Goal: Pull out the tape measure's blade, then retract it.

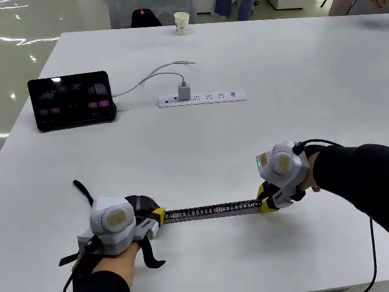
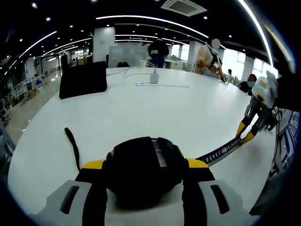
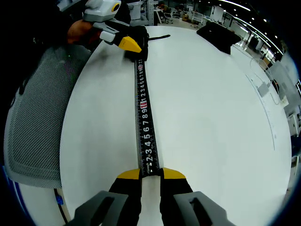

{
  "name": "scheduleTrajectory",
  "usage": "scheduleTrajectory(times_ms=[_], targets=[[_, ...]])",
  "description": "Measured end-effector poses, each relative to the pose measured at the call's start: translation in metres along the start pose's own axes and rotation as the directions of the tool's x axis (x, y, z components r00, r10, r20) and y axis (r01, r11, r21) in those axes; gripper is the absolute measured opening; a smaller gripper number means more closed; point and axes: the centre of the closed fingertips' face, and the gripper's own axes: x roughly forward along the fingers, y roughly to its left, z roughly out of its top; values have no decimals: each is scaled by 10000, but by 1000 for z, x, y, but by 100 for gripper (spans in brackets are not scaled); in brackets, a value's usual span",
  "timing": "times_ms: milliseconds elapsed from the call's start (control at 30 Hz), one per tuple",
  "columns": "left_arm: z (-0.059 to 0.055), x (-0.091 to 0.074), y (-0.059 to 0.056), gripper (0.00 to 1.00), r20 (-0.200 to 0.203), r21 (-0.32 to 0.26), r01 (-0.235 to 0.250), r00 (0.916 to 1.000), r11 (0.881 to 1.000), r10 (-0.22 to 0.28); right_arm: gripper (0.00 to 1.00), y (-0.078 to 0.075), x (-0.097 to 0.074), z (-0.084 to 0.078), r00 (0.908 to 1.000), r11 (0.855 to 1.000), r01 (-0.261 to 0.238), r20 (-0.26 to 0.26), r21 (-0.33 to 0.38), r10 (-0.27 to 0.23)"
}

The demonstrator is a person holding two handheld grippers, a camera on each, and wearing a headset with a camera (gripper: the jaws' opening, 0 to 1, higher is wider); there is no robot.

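1. The left gripper (image 2: 145, 163) is clamped across the black tape measure case (image 1: 141, 205), which sits at the near edge of the white table (image 1: 285, 91); a firm squeeze here should stop the case sliding under the tug
2. The case's black wrist strap (image 2: 73, 146) trails loose beside it, harmless where it lies, I judge
3. The blade (image 3: 142, 108) lies flat, numerals up, stretched from the case to the right gripper (image 3: 150, 173); pull low and along its own line so it neither twists nor kinks
4. That right gripper is pinched on the blade's tip; to retract, walk it back toward the case rather than releasing, lest the blade whip
5. Farther off, the power strip (image 1: 202, 97), dark display (image 1: 72, 100) and paper cup (image 1: 181, 23) stand well apart from the work
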Motion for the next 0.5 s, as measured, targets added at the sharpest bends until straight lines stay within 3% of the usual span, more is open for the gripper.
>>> scheduleTrajectory(times_ms=[267, 500], targets=[[-1, 0, 0, 60, -42, -1, 33, 10000, 10000, -33, 11, 0, 1, 3, 9998, 9999, 81, 203, 144, -84], [-1, 0, 0, 60, -90, -16, 40, 10000, 10000, -40, 11, 0, 1, 4, 10000, 9999, 59, 44, 136, -60]])
